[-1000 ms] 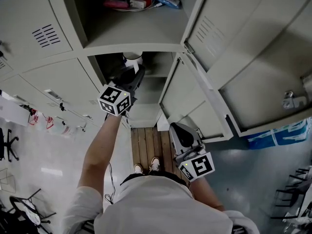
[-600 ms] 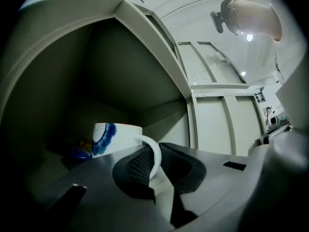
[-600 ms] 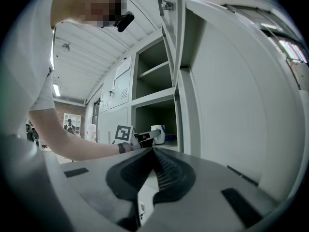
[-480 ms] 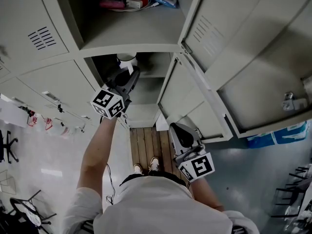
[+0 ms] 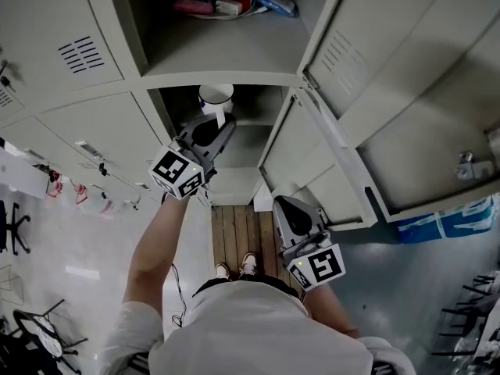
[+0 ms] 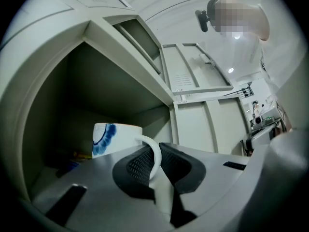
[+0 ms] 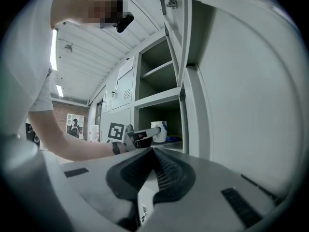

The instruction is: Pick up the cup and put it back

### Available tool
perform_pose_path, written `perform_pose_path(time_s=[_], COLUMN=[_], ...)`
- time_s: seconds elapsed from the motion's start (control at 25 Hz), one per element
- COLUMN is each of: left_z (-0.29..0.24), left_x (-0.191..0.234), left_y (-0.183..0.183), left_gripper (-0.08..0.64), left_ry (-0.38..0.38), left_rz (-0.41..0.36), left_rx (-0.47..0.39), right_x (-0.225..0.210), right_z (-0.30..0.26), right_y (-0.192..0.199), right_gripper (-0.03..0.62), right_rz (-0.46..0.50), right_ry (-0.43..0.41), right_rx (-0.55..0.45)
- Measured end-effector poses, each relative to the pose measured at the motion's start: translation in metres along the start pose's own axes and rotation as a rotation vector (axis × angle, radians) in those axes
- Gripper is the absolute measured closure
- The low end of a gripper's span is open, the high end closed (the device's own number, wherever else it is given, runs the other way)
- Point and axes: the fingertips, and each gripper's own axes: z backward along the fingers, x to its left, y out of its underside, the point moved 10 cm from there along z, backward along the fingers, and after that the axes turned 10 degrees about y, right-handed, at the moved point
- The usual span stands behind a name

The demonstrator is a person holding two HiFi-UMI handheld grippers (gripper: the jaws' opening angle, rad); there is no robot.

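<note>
A white cup point(image 5: 216, 98) with a blue pattern sits at the mouth of the open middle locker compartment point(image 5: 242, 135). My left gripper point(image 5: 219, 122) reaches up to it and is shut on its handle. In the left gripper view the white handle point(image 6: 155, 154) runs between the dark pads, with the cup body point(image 6: 113, 138) just beyond. My right gripper point(image 5: 283, 208) hangs lower by the open door, shut and holding nothing. The right gripper view shows its pads together at the right gripper point(image 7: 155, 154), with the cup point(image 7: 160, 131) and the left gripper point(image 7: 145, 135) far off.
Grey lockers fill the view. The upper compartment point(image 5: 226, 45) holds pink and blue packets point(image 5: 234, 5). Two locker doors point(image 5: 301, 158) stand open at the right of the compartments. Small dark items point(image 6: 72, 161) lie inside behind the cup. The person's feet point(image 5: 236, 267) stand on a wooden strip.
My left gripper has shifted a little and risen with the cup in it, and the cup shows more fully at the compartment's mouth. The right gripper has stayed put.
</note>
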Motion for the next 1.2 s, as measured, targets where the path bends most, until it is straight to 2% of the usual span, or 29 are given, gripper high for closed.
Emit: perform_pose_path(time_s=[0.28, 0.44, 1.2], left_z=[0.012, 0.019, 0.074], left_x=[-0.016, -0.027, -0.08], left_y=[-0.01, -0.018, -0.045], left_gripper=[0.511, 0.511, 0.511], left_ry=[0.015, 0.03, 0.02], left_rz=[0.003, -0.03, -0.084], left_rx=[-0.027, -0.014, -0.021], right_x=[0.005, 0.008, 0.029], right_z=[0.001, 0.003, 0.016], right_y=[-0.003, -0.004, -0.011], right_gripper=[0.575, 0.575, 0.575], right_rz=[0.001, 0.002, 0.002], right_ry=[-0.006, -0.008, -0.034], right_rx=[-0.012, -0.018, -0.058])
